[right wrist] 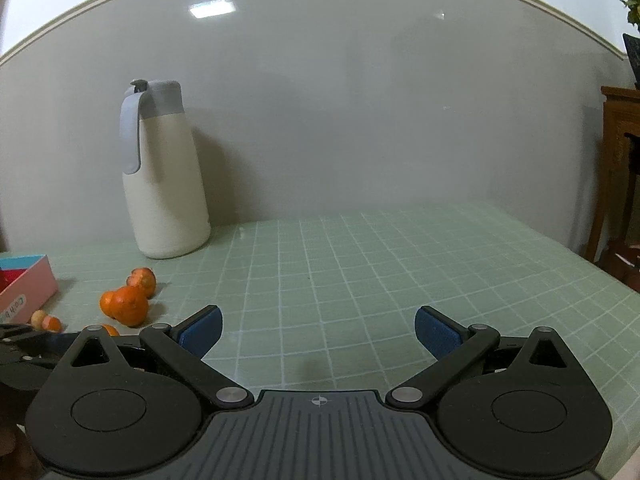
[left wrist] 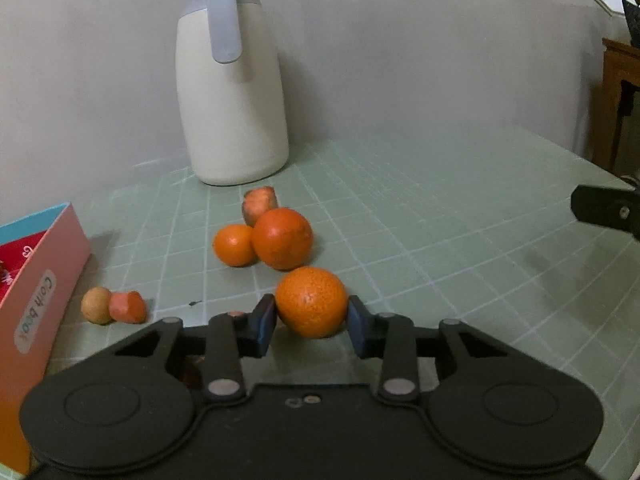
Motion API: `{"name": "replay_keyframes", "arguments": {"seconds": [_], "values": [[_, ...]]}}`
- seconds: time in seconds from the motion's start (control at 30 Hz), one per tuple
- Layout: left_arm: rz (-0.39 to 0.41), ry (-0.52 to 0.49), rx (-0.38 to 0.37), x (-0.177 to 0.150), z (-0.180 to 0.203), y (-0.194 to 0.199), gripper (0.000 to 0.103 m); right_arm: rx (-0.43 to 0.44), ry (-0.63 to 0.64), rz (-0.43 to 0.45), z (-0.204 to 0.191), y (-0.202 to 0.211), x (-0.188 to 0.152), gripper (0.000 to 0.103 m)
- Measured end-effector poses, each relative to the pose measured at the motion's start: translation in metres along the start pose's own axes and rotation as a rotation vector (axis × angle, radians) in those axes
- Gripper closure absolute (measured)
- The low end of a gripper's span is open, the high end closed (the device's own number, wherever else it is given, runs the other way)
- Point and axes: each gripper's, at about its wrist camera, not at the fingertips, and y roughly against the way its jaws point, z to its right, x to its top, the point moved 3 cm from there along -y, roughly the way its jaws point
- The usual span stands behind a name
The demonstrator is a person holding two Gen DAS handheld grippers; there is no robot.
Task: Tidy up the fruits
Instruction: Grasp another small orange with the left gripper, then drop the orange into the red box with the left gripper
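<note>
My left gripper (left wrist: 311, 320) is shut on an orange (left wrist: 311, 302), its blue pads pressing both sides, just above the green mat. Ahead lie a larger orange (left wrist: 282, 238), a smaller orange (left wrist: 234, 245) and a cut orange-pink piece (left wrist: 259, 203). At the left lie a small tan fruit (left wrist: 96, 305) and another cut piece (left wrist: 128, 306). My right gripper (right wrist: 318, 330) is open and empty over bare mat. In the right wrist view the orange cluster (right wrist: 125, 305) lies at the far left, beside the left gripper's body.
A white jug with a grey lid (left wrist: 230, 80) stands at the back against the wall, also in the right wrist view (right wrist: 162, 176). A pink and blue box (left wrist: 36, 280) stands at the left edge. A wooden cabinet (right wrist: 620, 168) stands beyond the table's right edge.
</note>
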Motion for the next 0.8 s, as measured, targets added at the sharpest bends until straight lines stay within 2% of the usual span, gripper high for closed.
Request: {"name": "replay_keyframes", "arguments": {"seconds": [0.2,0.37,0.6,0.8], "values": [[0.09,0.008,0.02,0.003,-0.007,0.024,0.075,0.013,-0.007,-0.006,-0.005,-0.001,0.0,0.001],[0.157,0.03,0.077,0.002,-0.03,0.056,0.075,0.047,-0.005,-0.024,-0.022,-0.006,0.0,0.001],[0.228,0.106,0.23,-0.006,-0.092,0.098,0.075,0.175,0.032,-0.043,-0.075,-0.009,-0.003,0.001],[0.199,0.203,0.36,-0.022,-0.158,0.118,0.074,0.242,0.14,-0.049,-0.128,-0.009,-0.012,0.001]]}}
